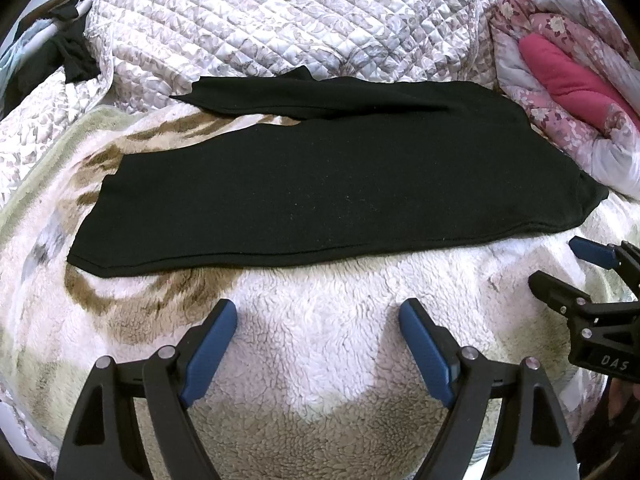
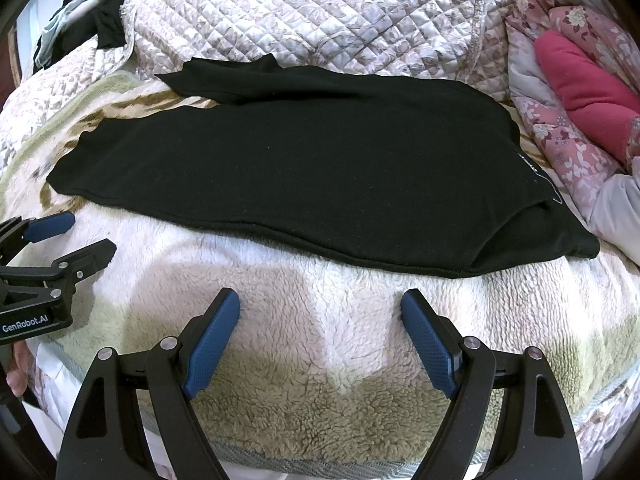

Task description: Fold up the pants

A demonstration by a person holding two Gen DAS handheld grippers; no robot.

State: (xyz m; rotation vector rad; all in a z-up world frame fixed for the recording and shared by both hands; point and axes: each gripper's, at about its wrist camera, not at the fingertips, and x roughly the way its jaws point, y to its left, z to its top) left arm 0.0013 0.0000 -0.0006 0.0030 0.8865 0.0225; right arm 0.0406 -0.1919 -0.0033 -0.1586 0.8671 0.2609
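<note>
Black knit pants [image 1: 320,176] spread flat on fleece blanket [image 1: 320,304], unfolded; left tool [image 1: 318,320] and right tool [image 2: 320,312] wide open, empty, near hem-side edge to grip next.

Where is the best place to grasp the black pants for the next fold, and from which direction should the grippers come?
Probably the near long edge of the black pants: it lies flat and exposed on the fleece blanket, facing both open grippers. The left gripper could pinch near the leg hem end, the right gripper near the waistband end, both coming in low from the near side.
</note>
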